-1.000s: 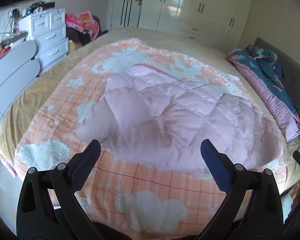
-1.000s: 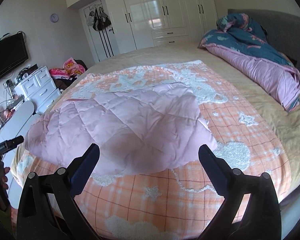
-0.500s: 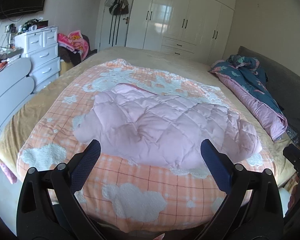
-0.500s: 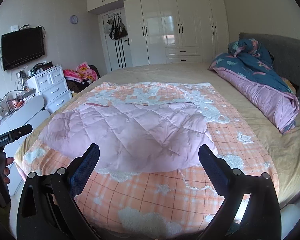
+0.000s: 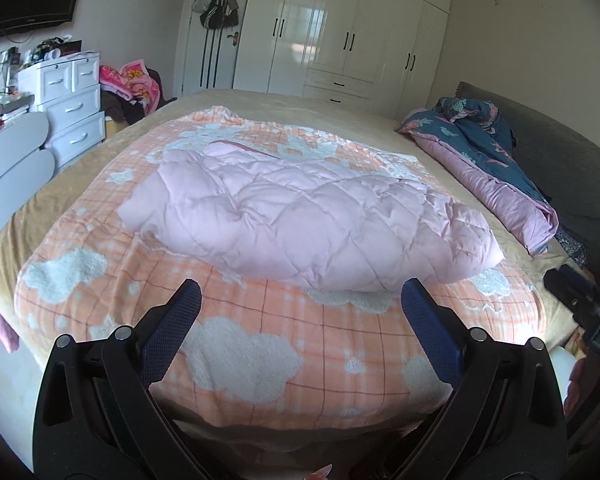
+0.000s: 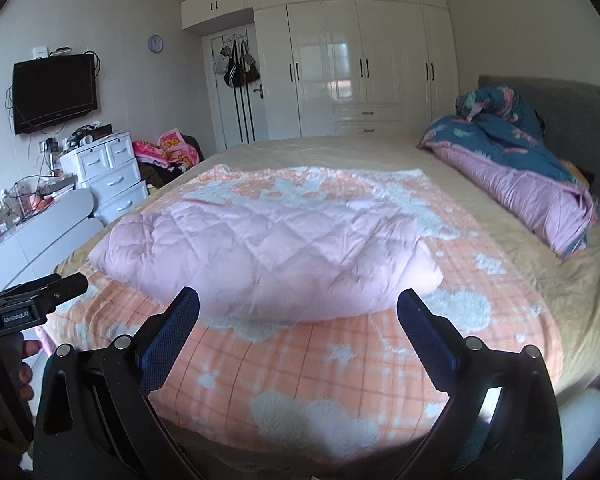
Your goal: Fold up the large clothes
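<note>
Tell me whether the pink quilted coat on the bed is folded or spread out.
Folded. The pink quilted coat lies as one compact, puffy bundle with doubled edges on the orange cloud blanket; neither claw touches it.

Pink garment (image 5: 300, 220) is quilted puffy cloth, smooth with a slight sheen, stitched in diamonds. Under it the orange checked blanket (image 5: 260, 336) is fleecy matt cloth with raised woolly white cloud patches. Beige bedsheet (image 6: 580, 288) is plain matt cloth. Far wardrobe (image 6: 360, 64) has glossy white doors with dark handles. Left drawer unit (image 5: 72, 100) looks like white plastic. Right headboard (image 5: 560, 160) is grey matt upholstery. Left gripper (image 5: 300, 308) and right gripper (image 6: 298, 312) are matt black plastic with metal rivets; their pads (image 5: 172, 336) are dark blue, finely textured rubber-like.
</note>
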### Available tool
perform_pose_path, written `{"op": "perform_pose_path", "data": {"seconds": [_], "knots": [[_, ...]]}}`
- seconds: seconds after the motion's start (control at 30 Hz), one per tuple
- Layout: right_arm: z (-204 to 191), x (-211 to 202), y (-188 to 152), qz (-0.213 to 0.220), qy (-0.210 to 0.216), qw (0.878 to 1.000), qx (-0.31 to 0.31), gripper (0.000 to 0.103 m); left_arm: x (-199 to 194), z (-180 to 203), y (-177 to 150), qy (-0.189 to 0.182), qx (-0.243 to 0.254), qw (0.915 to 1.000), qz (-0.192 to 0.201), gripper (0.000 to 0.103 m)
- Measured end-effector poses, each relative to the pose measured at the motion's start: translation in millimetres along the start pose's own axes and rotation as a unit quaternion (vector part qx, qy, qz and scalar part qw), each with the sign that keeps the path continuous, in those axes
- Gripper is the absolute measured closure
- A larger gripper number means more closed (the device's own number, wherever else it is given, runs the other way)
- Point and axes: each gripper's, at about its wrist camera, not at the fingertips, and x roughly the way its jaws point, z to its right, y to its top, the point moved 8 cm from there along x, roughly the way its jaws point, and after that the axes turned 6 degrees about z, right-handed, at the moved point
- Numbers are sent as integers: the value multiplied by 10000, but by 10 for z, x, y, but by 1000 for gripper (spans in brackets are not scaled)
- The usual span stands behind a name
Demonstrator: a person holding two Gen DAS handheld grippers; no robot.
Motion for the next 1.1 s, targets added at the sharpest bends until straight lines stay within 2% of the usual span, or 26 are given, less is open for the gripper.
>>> {"op": "perform_pose_path", "data": {"seconds": [0.13, 0.27, 0.53, 1.1], "knots": [[10, 94, -171, -228, -92, 9997, -30, 4, 48, 4, -58, 29, 11, 10000, -69, 9], [-28, 165, -308, -410, -2, 9991, 68, 4, 118, 7, -119, 65, 56, 9997, -219, 9], [-57, 170, -278, -356, 47, 9994, 0, 4, 180, 28, -192, 150, 215, 9989, -376, 9], [-92, 158, -260, -373, 52, 9993, -60, 4, 140, 20, -161, 208, 238, 9990, -329, 9]]}}
